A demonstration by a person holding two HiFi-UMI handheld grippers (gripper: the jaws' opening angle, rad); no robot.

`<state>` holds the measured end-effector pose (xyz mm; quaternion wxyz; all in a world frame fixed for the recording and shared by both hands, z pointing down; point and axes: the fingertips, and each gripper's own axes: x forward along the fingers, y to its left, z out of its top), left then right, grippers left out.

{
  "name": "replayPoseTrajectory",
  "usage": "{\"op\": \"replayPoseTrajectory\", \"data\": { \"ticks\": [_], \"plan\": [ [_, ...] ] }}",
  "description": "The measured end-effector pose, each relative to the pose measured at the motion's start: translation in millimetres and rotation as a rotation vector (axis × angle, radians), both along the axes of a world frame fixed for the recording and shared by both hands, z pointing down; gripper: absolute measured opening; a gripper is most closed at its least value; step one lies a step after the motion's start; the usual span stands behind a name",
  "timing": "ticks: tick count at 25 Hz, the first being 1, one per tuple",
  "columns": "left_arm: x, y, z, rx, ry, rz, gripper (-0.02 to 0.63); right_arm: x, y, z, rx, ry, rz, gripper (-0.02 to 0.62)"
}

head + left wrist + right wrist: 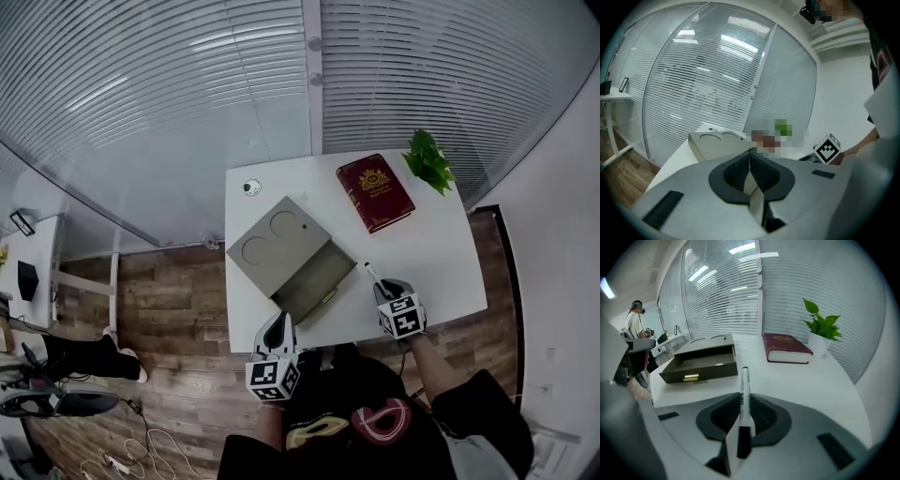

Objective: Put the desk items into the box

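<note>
One box (281,246), one red book (375,192), one potted plant (428,161), one marker (743,380) — plus one small round object (249,187)

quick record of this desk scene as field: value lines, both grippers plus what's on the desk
left gripper: shut, nothing in it, at the desk's near edge
right gripper: fingers shut on a marker, which points away from the person
box: on the white desk, drawer pulled open
red book: lying flat, right of the box
potted plant: far right corner
small round object: far left corner, too small to identify
</note>
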<state>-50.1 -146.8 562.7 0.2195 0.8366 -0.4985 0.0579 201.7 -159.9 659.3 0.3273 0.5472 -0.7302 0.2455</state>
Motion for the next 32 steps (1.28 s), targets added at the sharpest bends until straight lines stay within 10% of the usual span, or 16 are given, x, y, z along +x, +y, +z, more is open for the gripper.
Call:
{"op": "replayPoseTrajectory", "data": {
  "ticks": [32],
  "plan": [
    [-49.4, -4.8, -1.8, 0.024, 0.017, -0.165, 0.018, -118.3, -41.3, -51.6, 0.103, 0.186, -0.586, 0.074]
  ]
}}
